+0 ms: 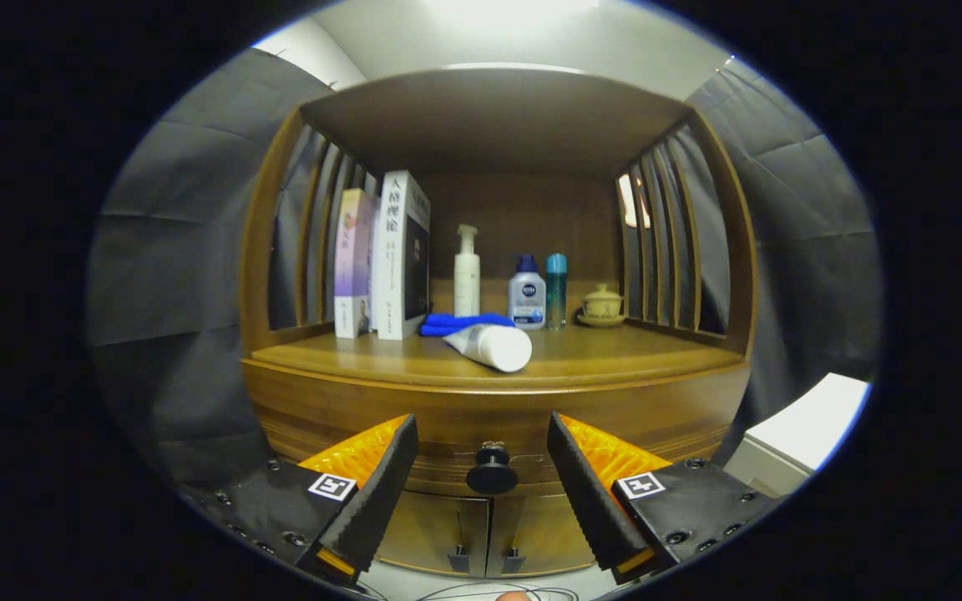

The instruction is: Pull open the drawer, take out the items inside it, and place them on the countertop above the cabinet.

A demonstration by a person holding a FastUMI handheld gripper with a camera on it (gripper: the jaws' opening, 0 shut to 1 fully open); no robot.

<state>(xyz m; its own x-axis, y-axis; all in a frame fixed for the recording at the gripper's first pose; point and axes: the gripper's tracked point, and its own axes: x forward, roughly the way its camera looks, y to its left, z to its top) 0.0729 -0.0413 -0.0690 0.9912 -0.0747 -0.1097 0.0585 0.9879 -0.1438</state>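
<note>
A wooden cabinet stands ahead with its countertop at mid height. The drawer below the countertop is closed, and its dark round knob sits just ahead of my fingers, centred in the gap between them. My gripper is open, with nothing between its fingers. On the countertop a white tube lies on its side near the front, partly over a folded blue cloth.
At the back of the countertop stand two books, a white pump bottle, a blue-capped bottle, a teal can and a small lidded cup. Slatted side panels and a roof enclose it. Two lower doors sit beneath the drawer. A white box stands right.
</note>
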